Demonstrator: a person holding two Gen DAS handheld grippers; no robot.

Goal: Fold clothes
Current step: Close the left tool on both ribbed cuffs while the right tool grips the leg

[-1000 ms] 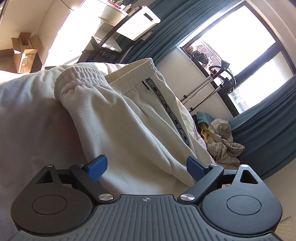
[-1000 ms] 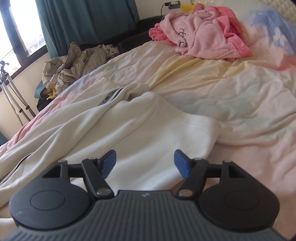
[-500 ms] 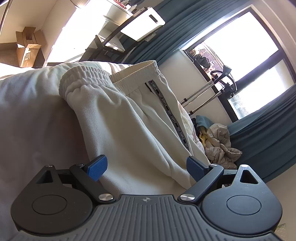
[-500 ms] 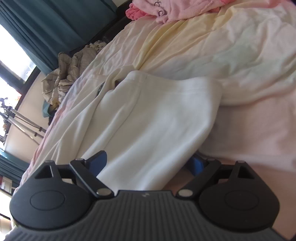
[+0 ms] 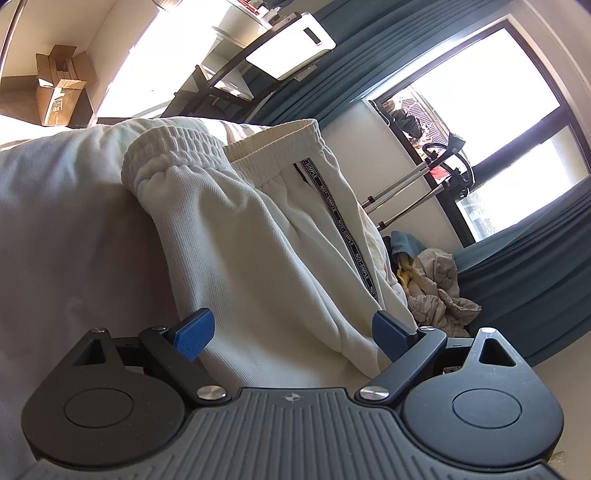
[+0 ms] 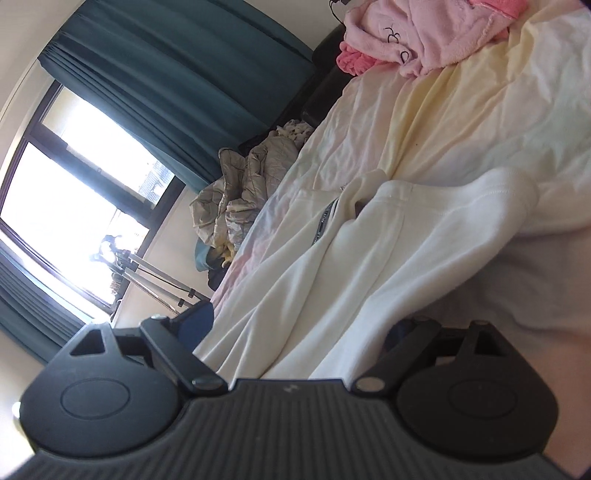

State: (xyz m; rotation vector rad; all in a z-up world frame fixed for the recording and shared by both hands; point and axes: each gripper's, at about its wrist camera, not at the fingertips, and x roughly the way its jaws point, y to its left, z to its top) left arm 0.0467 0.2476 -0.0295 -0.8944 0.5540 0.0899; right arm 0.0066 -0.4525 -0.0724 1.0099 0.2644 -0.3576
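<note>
Cream sweatpants [image 5: 258,236] with a black lettered side stripe lie on the bed, the elastic waistband [image 5: 173,147] at the far end in the left wrist view. My left gripper [image 5: 291,334] is open, its blue pads on either side of the pants' cloth. In the right wrist view the pants' leg end [image 6: 424,236] lies on the sheet. My right gripper [image 6: 295,328] is open and rolled sideways, with the leg cloth between its jaws; the right pad is hidden under the cloth.
A pastel bed sheet [image 6: 461,110] covers the bed. A pink garment [image 6: 417,33] lies at its far end. A crumpled grey quilt [image 6: 240,184] sits on the floor by teal curtains [image 6: 166,74] and the window. A cardboard box [image 5: 61,88] stands far left.
My right gripper has rolled sideways and moved forward, so the leg cloth now lies between its jaws. My left gripper has shifted only slightly along the pants.
</note>
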